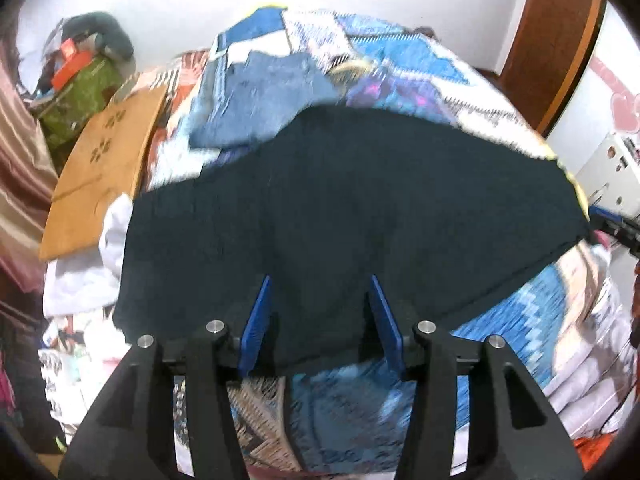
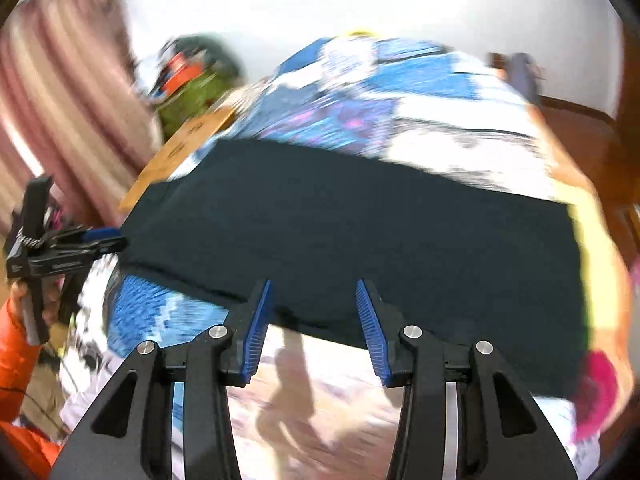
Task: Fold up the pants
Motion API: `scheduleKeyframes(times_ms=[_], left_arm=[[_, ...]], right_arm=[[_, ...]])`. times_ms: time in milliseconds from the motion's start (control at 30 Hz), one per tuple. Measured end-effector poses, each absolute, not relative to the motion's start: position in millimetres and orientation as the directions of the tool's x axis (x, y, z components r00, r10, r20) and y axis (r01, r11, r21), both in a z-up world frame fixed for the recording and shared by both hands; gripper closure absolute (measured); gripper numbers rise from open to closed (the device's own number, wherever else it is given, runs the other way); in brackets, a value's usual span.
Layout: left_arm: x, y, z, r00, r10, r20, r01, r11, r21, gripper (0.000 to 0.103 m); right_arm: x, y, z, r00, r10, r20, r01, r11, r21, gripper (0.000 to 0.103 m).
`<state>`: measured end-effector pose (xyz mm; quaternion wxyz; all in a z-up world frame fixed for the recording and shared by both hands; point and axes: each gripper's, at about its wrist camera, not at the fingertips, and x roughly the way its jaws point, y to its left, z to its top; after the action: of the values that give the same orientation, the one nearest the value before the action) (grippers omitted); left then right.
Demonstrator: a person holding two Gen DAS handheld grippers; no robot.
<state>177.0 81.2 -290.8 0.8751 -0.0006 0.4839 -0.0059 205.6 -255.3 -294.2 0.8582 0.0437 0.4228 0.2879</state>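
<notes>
While the dark pants (image 1: 340,208) lie flat and folded on the bed (image 1: 404,56), the left gripper (image 1: 318,312) and the right gripper (image 2: 312,316) both hang released with nothing held. A fold looks just finished, I think. Next, each gripper must pinch the pants edge near 6 o'clock.

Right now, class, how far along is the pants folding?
Done: the dark pants lie flat on the bedspread as one broad panel, apparently folded once. In hand: nothing; the left gripper and the right gripper are open and empty at the near edge. Left: more folds to shorten it.
</notes>
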Motion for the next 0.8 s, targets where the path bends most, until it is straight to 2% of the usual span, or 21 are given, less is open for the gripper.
scheduleKeyframes(times_ms=[133,333,500,567,667,800], left_arm=[[206.8,46.0,-271.5,0.565,-0.041,-0.824,0.052,0.999,-0.013,0.045],[260.8,-21.0,-275.4,0.531,-0.099,-0.842,0.116,0.992,-0.043,0.045],[285.7,-62.8,-300.6,0.476,-0.120,-0.871,0.166,0.985,-0.045,0.045],[291.5,-74.3,-314.3,0.445,-0.115,-0.888,0.183,0.982,-0.036,0.045],[296.8,-84.2,-338.6,0.388,-0.097,-0.916,0.197,0.980,-0.020,0.044],[295.5,-90.0,-341.8,0.416,-0.082,-0.905,0.207,0.978,0.007,0.038]], right_arm=[[209.2,-316.1,-290.9,0.571,0.448,-0.688,-0.324,0.893,0.312,0.058],[232.9,-393.4,-303.4,0.623,0.354,-0.698,-0.161,0.931,0.328,0.058],[257.5,-410.2,-326.4,0.585,0.383,-0.715,-0.141,0.916,0.375,0.060],[260.6,-411.5,-332.6,0.574,0.392,-0.719,-0.149,0.914,0.379,0.065],[269.9,-411.0,-345.3,0.552,0.403,-0.730,-0.156,0.910,0.384,0.067],[272.5,-411.3,-352.4,0.548,0.401,-0.734,-0.177,0.913,0.367,0.075]])
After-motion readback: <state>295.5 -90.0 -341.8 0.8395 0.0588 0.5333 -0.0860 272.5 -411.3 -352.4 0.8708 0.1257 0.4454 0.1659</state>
